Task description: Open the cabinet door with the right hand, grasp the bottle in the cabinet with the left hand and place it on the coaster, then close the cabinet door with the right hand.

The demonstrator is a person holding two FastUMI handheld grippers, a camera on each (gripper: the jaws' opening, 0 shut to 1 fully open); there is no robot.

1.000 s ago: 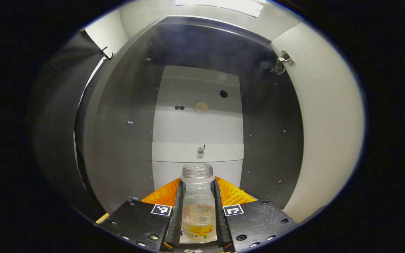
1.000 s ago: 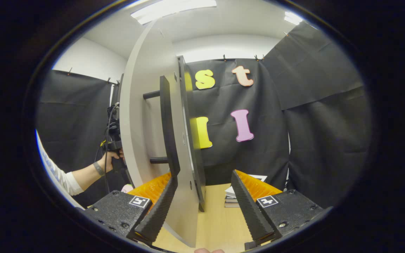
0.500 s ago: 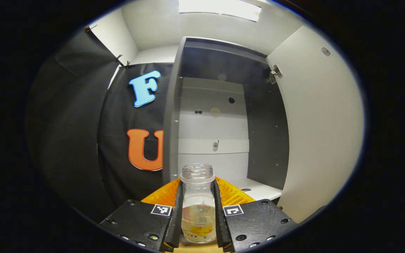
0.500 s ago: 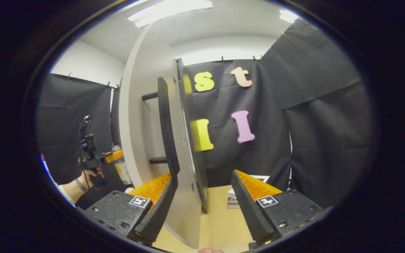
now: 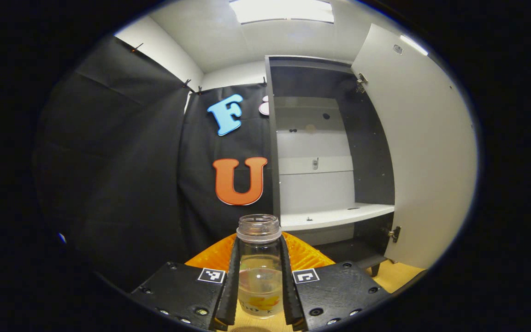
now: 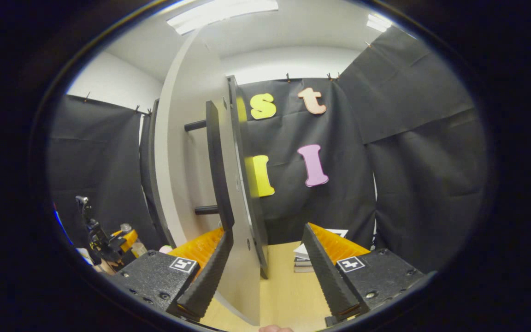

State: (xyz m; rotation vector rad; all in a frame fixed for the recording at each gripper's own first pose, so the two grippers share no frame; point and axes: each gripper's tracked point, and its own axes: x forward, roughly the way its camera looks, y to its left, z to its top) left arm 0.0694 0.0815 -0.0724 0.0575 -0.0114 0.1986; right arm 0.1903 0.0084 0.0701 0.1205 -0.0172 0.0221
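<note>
Clear bottle (image 5: 259,265) has come out of the cabinet (image 5: 334,152), squeezed tight in my left gripper (image 5: 259,295). Coaster next. My right gripper (image 6: 265,281) stays wide apart around the door (image 6: 191,152).

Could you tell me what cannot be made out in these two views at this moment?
- Bottle base, left gripper view: cut off between the left gripper fingers at the bottom edge.
- Coaster: cannot tell where it lies.
- Cabinet door handle, right gripper view: contact with the open right gripper unclear.
- Books: partly hidden.
</note>
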